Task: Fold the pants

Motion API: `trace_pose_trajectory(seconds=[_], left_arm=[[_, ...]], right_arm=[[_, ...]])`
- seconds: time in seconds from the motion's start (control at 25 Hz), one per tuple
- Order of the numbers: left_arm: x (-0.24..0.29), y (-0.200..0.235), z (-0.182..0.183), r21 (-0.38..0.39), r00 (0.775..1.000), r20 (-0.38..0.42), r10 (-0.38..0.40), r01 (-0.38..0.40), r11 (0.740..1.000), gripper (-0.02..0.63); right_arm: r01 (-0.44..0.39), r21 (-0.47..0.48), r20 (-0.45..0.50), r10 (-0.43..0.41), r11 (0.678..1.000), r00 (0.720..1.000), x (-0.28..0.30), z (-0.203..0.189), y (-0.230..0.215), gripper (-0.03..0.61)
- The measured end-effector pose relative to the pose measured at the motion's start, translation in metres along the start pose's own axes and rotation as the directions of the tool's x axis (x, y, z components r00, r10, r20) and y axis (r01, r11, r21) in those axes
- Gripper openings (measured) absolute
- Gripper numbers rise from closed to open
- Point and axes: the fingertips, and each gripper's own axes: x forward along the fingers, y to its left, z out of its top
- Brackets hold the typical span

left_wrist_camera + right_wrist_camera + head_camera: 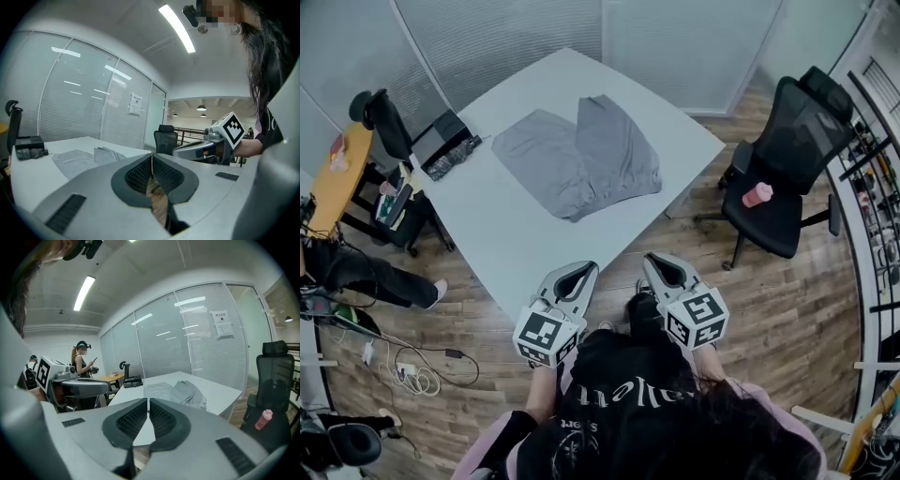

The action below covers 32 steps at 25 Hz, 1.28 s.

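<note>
Grey pants (578, 157) lie spread flat on the white table (497, 225), legs apart in a V toward the far side. They also show far off as grey pants (82, 159) in the left gripper view and grey pants (180, 392) in the right gripper view. My left gripper (579, 273) hovers just off the table's near corner, jaws shut with nothing between them. My right gripper (661, 263) is beside it, also shut and empty. Both are well short of the pants.
A black office chair (787, 169) with a pink bottle (757, 195) on its seat stands right of the table. A dark box (445, 142) rests on the table's left corner. Another chair (384, 122), a wooden desk (337, 178) and floor cables (417, 375) are at left.
</note>
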Motion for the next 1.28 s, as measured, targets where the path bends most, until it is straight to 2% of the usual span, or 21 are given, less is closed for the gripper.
trace_pose_trajectory(seconds=[0.2,0.48,0.8,1.28], left_arm=[[0.018,0.011,-0.001,-0.015,0.999,-0.014,0.036,-0.037,0.999,0.026],[0.061,0.041,0.004,-0.051,0.987,-0.033,0.156,-0.157,0.986,0.026],[0.128,0.062,0.016,-0.084,0.960,-0.068,0.273,-0.278,0.957,0.026],[0.186,0.074,0.002,-0.080,0.916,-0.136,0.377,-0.390,0.917,0.026]], right_arm=[[-0.035,0.007,-0.018,0.035,0.999,0.999,0.018,0.000,-0.019,0.031],[-0.118,0.006,-0.047,0.118,0.993,0.992,0.058,0.011,-0.073,0.031],[-0.209,-0.009,-0.098,0.207,0.978,0.973,0.103,0.023,-0.148,0.031],[-0.257,0.012,-0.178,0.256,0.966,0.950,0.133,-0.006,-0.225,0.031]])
